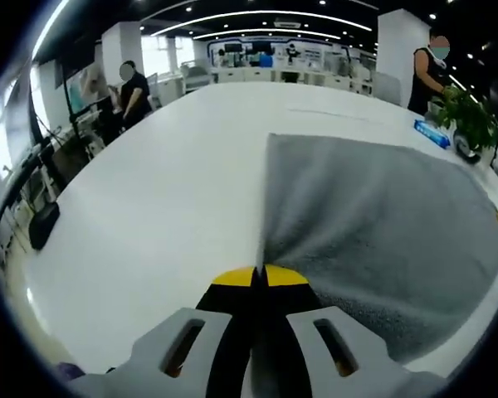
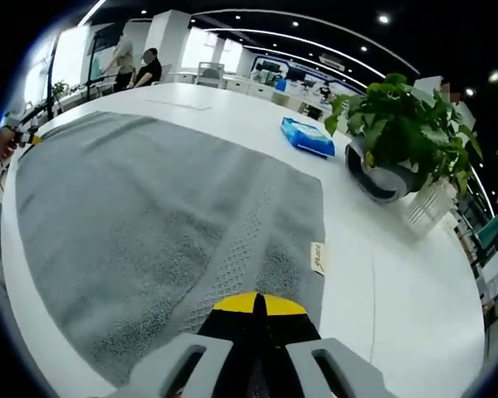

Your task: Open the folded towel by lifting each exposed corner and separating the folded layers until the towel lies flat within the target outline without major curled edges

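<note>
Left gripper point(image 1: 263, 276) jaws together, clamped on towel point(image 1: 373, 224) corner; cloth fans ahead-right of tips. Right gripper point(image 2: 258, 303) jaws together, pinching near edge; towel point(image 2: 158, 224) spreads ahead-left, label point(image 2: 317, 258) just right of tips. Both grips likely tension cloth flat on table point(image 1: 166, 191).

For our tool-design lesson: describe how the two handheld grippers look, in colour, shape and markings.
Both match. The left gripper and right gripper each have two light grey moulded jaws with an elongated slot, black inner faces and rounded yellow tips. No cables or markings are visible.
</note>
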`<state>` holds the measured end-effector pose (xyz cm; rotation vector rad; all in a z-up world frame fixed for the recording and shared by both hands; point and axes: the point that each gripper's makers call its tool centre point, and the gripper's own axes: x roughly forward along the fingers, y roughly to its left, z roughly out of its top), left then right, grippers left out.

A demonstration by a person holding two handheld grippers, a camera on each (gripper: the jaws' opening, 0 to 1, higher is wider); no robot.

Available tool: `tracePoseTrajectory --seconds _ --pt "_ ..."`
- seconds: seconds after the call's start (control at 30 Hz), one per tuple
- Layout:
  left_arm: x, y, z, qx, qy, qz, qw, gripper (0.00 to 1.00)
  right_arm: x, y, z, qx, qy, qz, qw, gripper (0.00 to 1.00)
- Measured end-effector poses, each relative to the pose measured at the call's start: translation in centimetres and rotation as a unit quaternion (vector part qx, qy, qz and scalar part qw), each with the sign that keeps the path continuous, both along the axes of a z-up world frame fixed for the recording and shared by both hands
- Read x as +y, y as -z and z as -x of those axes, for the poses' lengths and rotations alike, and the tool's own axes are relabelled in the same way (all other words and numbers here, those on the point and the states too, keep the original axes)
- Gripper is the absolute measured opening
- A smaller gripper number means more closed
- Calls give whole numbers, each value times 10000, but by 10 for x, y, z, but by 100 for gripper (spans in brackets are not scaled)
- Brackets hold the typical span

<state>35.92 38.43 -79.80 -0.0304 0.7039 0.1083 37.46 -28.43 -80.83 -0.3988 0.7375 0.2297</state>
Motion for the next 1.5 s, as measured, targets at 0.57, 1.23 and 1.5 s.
tracePoseTrajectory --seconds 0.57,1.23,1.5 --pt "15 1 -51 185 16 -206 9996 1 15 0 -33 -45 -53 -182 9998 0" --pt "-2 -62 -44 -888 -220 470 9947 9 41 -102 -57 -1630 281 -1601 9732 9" --pt "-60 -138 -24 -2041 163 524 9774 33 55 -147 -23 -2093 383 -2242 9510 15"
